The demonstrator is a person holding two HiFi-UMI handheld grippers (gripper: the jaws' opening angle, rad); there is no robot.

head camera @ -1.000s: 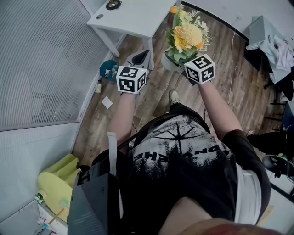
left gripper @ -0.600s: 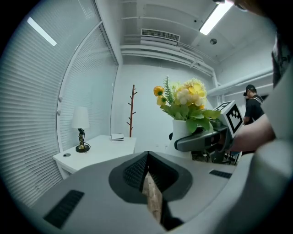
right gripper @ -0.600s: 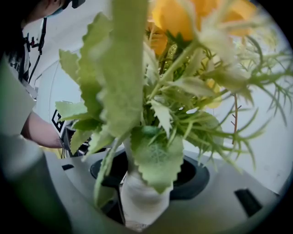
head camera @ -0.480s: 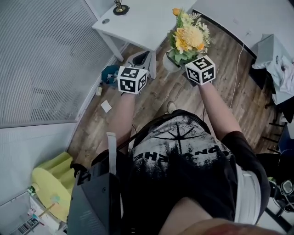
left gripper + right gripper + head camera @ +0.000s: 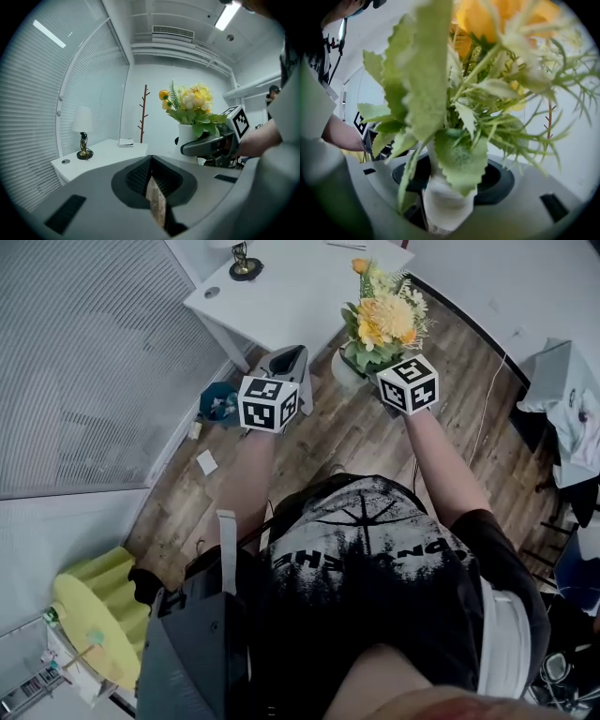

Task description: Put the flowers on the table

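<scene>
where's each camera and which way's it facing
Head view: on the head, steeply down at the white table; torso, forearms show.
Left gripper view: on the left gripper, forward along shut jaws toward that table; right forearm shows.
Right gripper view: on the right gripper, facing its clamped white vase of yellow flowers; left forearm shows.
All share the flowers.

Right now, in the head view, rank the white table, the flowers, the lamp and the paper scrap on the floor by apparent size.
1. white table, partly out of frame
2. flowers, nearer the camera, which inflates them
3-4. lamp and paper scrap look about alike; the lamp is cropped, so no ranking.
</scene>
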